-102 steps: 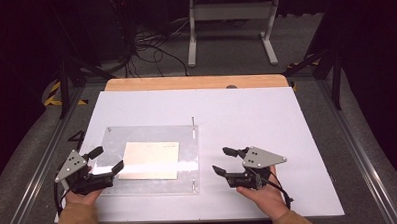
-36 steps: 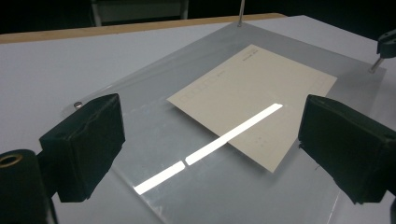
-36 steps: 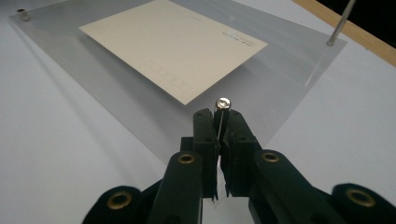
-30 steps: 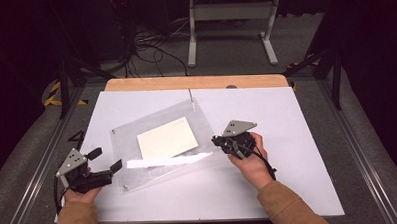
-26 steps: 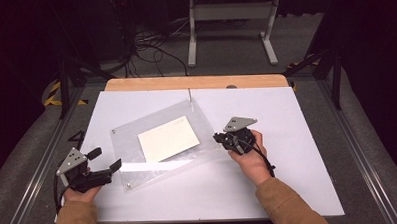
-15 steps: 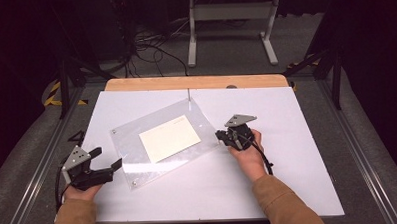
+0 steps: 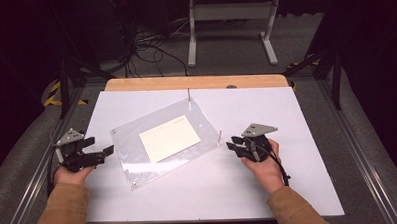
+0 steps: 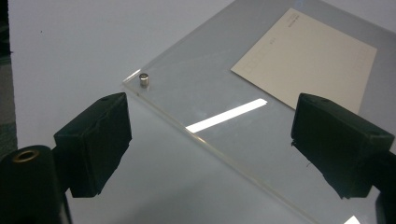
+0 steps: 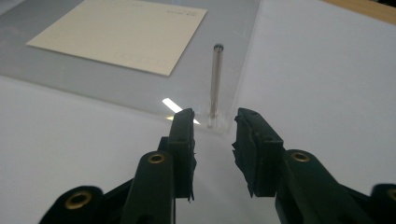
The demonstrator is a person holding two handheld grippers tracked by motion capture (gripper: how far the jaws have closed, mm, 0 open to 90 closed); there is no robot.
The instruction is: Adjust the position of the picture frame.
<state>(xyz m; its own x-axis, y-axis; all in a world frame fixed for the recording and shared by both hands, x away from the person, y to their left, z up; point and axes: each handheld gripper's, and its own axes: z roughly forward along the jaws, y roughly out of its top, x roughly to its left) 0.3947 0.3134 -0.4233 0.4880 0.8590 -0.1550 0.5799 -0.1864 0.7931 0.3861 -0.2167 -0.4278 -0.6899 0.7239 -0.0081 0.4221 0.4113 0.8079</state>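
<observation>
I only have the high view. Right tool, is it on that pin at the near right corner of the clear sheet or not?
Observer: Not on it. In the right gripper view the right tool has its jaws parted, and the upright pin stands just beyond the tips, untouched.
Operator: Left tool?
Observer: The left tool is wide open, with the edge of the clear sheet running between its jaws.
Operator: Any hardware at that corner?
Observer: A short metal stud sits at the sheet's corner, ahead of the left jaw.
</observation>
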